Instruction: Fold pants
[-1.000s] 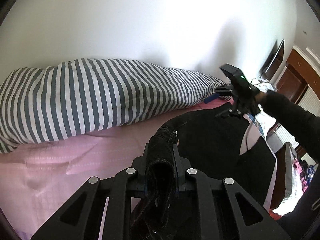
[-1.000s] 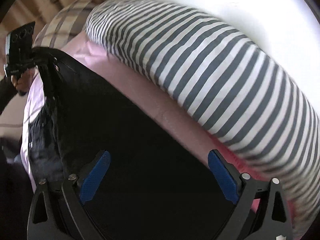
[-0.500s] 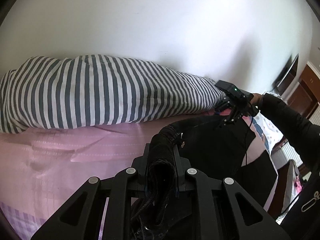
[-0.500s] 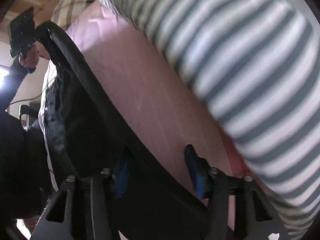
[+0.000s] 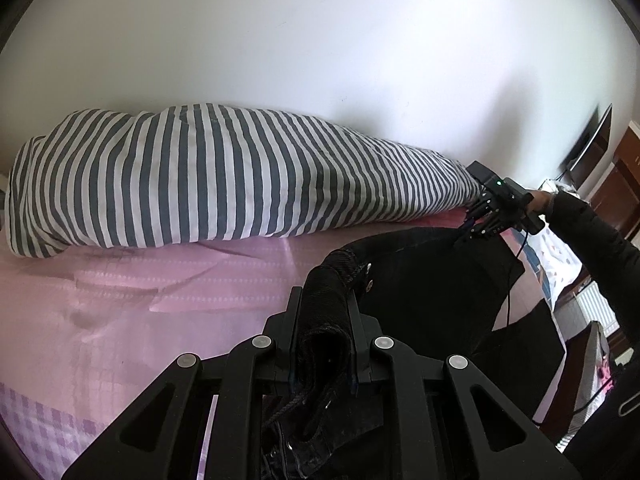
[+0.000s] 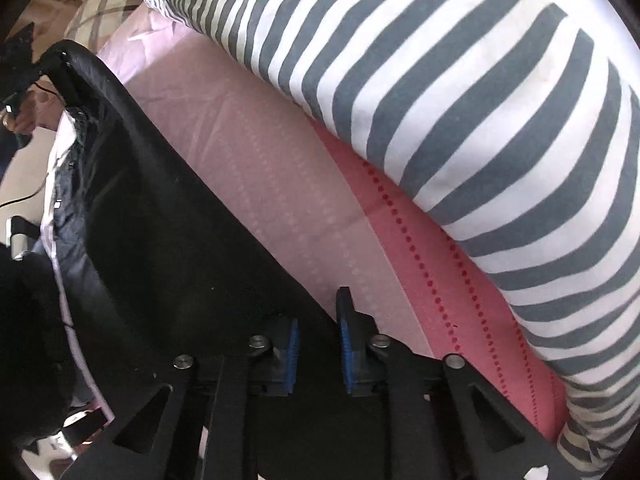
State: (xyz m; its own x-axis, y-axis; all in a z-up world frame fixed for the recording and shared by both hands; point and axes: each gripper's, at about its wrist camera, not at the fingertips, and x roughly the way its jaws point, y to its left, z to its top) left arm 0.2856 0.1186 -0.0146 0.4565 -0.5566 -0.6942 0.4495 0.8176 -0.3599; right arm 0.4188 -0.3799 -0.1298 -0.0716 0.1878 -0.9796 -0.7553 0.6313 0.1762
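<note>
The black pants hang stretched by the waistband over the pink bed sheet. My left gripper is shut on one end of the waistband, with bunched black cloth between its fingers. My right gripper is shut on the other end; its blue pads pinch the pants' edge. In the left wrist view the right gripper shows at the far end of the waistband, near the striped duvet. In the right wrist view the left gripper shows at the top left.
A rolled grey and white striped duvet lies along the white wall behind the pants. A plaid pillow sits at the bed's end. A red sheet strip lies under the duvet. Wooden furniture stands at the right.
My right gripper closed from wide open onto the pants' waistband edge. Both grippers moved down towards the sheet and the waistband drew out straighter between them.
</note>
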